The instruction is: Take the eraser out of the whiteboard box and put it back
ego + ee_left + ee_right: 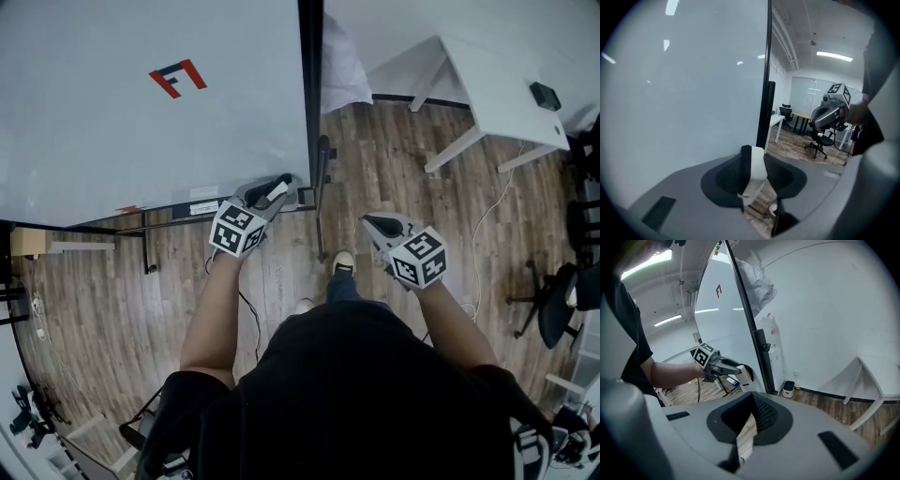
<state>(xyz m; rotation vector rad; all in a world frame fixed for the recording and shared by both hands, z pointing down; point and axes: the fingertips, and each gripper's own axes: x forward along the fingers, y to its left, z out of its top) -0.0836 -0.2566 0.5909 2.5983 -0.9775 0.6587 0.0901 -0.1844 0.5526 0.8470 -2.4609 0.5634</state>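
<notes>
My left gripper (278, 190) is shut on the eraser (755, 169), a white block with a black felt side that stands upright between the pads. It hangs in front of the whiteboard's (141, 112) lower right corner, just right of the tray (202, 206) along the bottom edge. The right gripper view shows the same eraser (744, 376) sticking out of the left gripper (736, 371). My right gripper (372, 223) is held further right over the wooden floor, with its jaws together and nothing between them.
The whiteboard's black frame post (310, 103) runs down beside the left gripper. A white table (497, 84) stands at the right, an office chair (553, 300) beyond it. A cable (483, 225) trails over the floor. The person's shoe (343, 263) is below the grippers.
</notes>
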